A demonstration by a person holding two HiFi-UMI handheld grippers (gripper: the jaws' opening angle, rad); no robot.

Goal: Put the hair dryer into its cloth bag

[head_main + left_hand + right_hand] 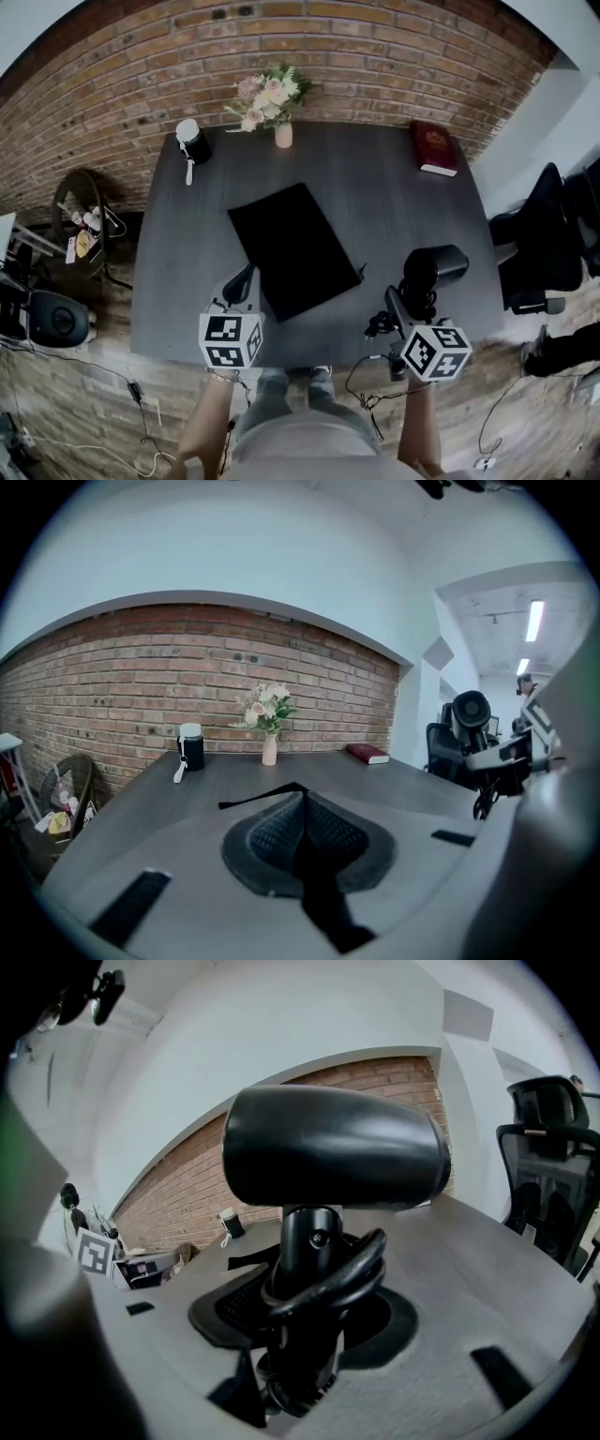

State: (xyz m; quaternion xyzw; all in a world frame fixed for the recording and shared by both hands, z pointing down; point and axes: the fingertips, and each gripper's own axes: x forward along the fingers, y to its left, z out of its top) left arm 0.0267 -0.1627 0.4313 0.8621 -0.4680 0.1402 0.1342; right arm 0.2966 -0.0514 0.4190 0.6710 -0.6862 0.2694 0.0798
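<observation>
The black cloth bag [298, 248] lies flat in the middle of the dark table [375, 187]. My left gripper [241, 283] hovers at the bag's near left corner, its jaws shut with nothing between them; in the left gripper view [305, 841] the bag [267, 797] shows as a thin black strip just ahead. My right gripper [405, 314] is shut on the handle of the black hair dryer [433, 267], held upright near the table's front right. In the right gripper view [300, 1335] the dryer's barrel [333, 1147] fills the centre, and its cord [328, 1283] is looped round the handle.
A vase of flowers [281, 131], a black and white bottle [192, 141] and a red book [434, 147] stand along the table's far edge by the brick wall. A black office chair [539, 253] is at the right. A basket [84, 220] sits on the floor, left.
</observation>
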